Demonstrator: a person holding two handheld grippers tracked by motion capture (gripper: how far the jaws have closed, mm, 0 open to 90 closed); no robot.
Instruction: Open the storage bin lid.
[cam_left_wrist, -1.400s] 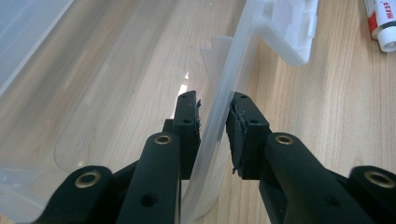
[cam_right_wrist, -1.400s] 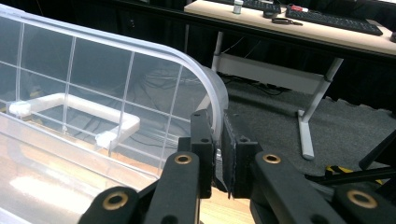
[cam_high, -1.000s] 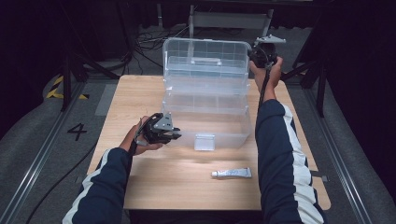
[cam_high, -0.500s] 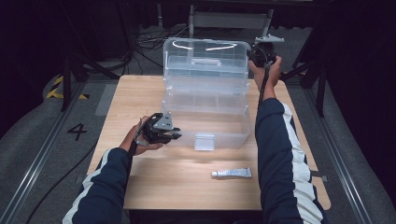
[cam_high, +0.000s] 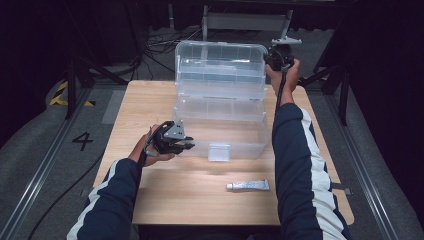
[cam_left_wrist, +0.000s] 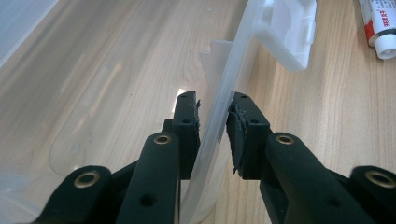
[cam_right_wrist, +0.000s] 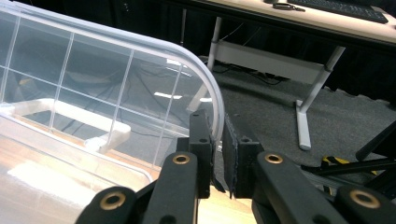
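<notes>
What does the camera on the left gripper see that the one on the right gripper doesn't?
The left gripper view alone gives the front wall of the clear box between the left gripper jaws, the box latch, the wooden table and the capped end of a tube. The right gripper view alone gives the raised lid, its rim clamped by the right gripper, plus dark floor and a desk leg. Both share clear plastic caught between black jaws.

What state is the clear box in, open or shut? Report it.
Open: the clear box's lid stands raised behind the base, its edge pinched by the right hand-held gripper.
</notes>
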